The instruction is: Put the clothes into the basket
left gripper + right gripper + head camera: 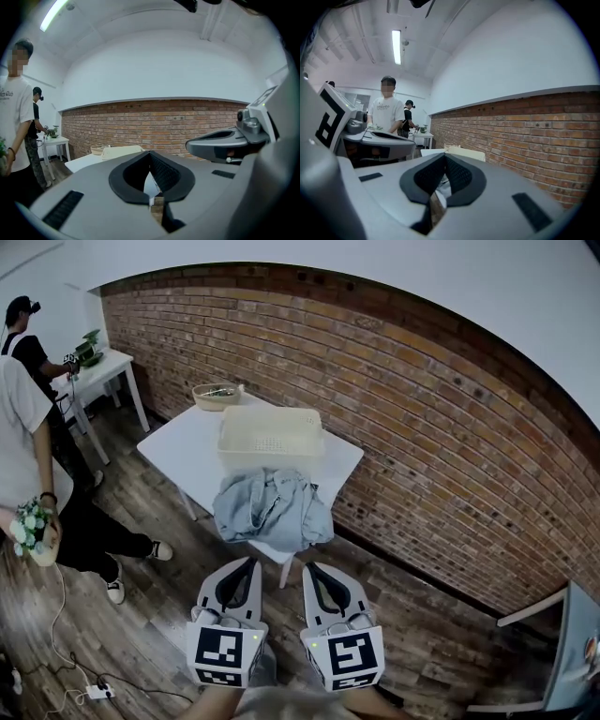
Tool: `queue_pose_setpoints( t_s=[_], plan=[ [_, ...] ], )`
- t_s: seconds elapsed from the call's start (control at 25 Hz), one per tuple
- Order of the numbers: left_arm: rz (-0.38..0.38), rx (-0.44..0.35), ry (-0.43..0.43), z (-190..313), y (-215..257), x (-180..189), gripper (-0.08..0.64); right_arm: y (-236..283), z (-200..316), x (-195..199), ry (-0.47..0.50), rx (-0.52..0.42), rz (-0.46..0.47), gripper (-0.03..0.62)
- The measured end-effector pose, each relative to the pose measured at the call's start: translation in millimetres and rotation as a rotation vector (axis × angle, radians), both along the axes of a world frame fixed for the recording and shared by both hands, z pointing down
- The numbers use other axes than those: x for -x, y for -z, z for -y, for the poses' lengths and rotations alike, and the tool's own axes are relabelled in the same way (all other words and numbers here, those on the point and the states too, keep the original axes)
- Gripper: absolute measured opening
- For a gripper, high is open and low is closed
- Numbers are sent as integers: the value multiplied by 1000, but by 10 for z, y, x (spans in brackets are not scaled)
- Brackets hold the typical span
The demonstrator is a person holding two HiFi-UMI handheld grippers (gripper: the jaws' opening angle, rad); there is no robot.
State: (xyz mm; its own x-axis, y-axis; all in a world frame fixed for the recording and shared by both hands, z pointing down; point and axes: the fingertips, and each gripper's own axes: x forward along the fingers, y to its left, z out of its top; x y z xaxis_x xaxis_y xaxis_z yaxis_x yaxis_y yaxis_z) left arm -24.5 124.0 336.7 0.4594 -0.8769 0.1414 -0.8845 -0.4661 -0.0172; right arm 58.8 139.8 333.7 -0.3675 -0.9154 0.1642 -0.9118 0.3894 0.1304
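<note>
— Clothes [272, 507]?
— Heaped on the bench's [183, 451] near end, against the basket [272, 454]. Left gripper [249, 562] and right gripper [308, 566] are closed, empty; I should open both before reaching in.

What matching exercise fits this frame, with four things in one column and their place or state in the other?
Things:
1. clothes
2. basket
3. bowl
4. left gripper

Place or state:
A. cream, mid-table, just behind the grey-blue heap
B. jaws shut, nothing between them, short of the table
C. heaped at the table's near edge
D. at the table's far corner

Pairs: 1-C, 2-A, 3-D, 4-B
</note>
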Motion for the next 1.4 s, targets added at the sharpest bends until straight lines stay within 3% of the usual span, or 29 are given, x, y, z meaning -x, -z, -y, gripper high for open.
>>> queue_pose_setpoints(
  t_s=[0.84, 1.4],
  plan=[
    [14, 94, -75, 1712, -222, 109, 9, -199, 1661, 119, -69, 89, -12, 8],
    [8, 188, -147, 2244, -624, 221, 9, -565, 2128, 192, -132, 161, -35, 8]
  ],
)
